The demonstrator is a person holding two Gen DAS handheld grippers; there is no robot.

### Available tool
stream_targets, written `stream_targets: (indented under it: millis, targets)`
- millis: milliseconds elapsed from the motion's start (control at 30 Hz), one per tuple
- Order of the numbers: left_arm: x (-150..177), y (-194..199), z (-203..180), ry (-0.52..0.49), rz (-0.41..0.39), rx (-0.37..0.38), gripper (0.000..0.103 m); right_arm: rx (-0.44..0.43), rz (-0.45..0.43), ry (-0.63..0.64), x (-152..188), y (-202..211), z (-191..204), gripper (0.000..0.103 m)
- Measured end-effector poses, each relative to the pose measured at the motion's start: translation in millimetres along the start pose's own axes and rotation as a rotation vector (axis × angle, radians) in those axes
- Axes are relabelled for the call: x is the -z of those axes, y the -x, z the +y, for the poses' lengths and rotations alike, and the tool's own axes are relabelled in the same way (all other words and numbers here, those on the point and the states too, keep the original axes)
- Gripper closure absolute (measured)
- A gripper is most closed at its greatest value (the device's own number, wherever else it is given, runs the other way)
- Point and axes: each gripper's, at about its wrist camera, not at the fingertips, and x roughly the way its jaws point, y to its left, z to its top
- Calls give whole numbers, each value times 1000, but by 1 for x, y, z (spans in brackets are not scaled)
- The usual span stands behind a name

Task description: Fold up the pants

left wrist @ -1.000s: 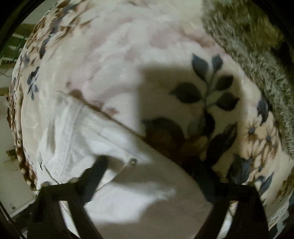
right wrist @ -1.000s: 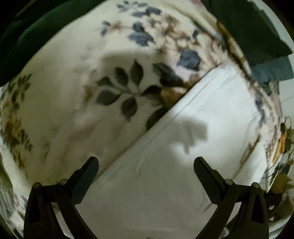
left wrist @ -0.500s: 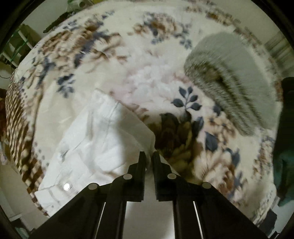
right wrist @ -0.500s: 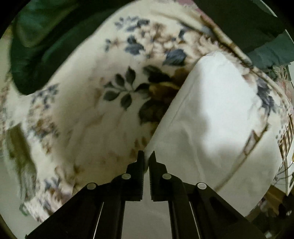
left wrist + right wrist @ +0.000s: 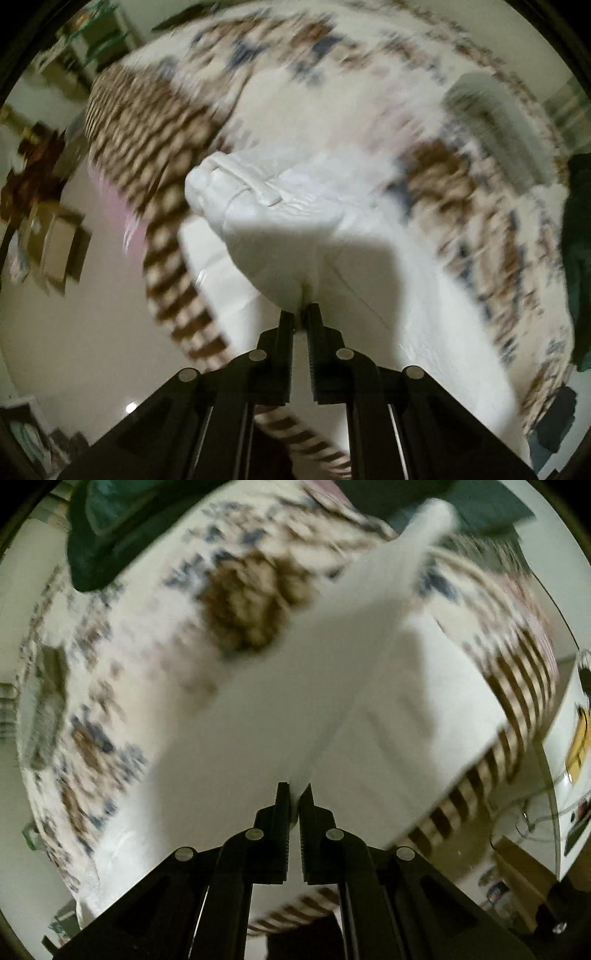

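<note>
Underneath everything, the cream floral fleece blanket on the bed (image 5: 369, 92) spreads out ahead of both tongs. Lifted off it, the white cotton pants (image 5: 280, 236) hang pinched at each side: the left tongs (image 5: 302, 317) clamp the waistband end, the right tongs (image 5: 294, 794) clamp a leg edge. Judging by this, the fold-over is under way; next, both edges need carrying across and laying down evenly.

One white pants (image 5: 280, 236), one floral blanket (image 5: 369, 92), two grippers (image 5: 302, 317) (image 5: 294, 794).
</note>
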Motion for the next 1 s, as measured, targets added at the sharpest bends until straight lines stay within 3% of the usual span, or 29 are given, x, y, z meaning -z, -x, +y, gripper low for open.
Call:
stream_targets:
  millis: [100,200,300,400,467,567,733,933,1000]
  targets:
    - [22,-41,19,20,43,-31,97,24,21,20,15,-20,-16,99]
    - [27,-57,30,31,33,-1,97,44,16,36,25,-36,-30,99]
    - [28,-58,31,23,28,15,97,56,9,54,35,-46,-35,98]
    - [27,-50,31,-3,23,32,93,5,20,64,43,-48,-42,93]
    - [28,-42,34,-6,31,48,93,-93,65,11,44,-46,-59,79]
    - [31,-34,43,-1,21,59,92,-204,15,-111,44,-25,-106,64]
    - [34,-47,45,35,75,78,79,-276,-62,-277,19,-16,-166,64]
    - [23,-84,37,96,134,82,79,-305,-78,-441,-23,-53,-196,64]
    - [22,-86,36,102,113,87,83,-300,-92,-474,-27,-64,-196,73]
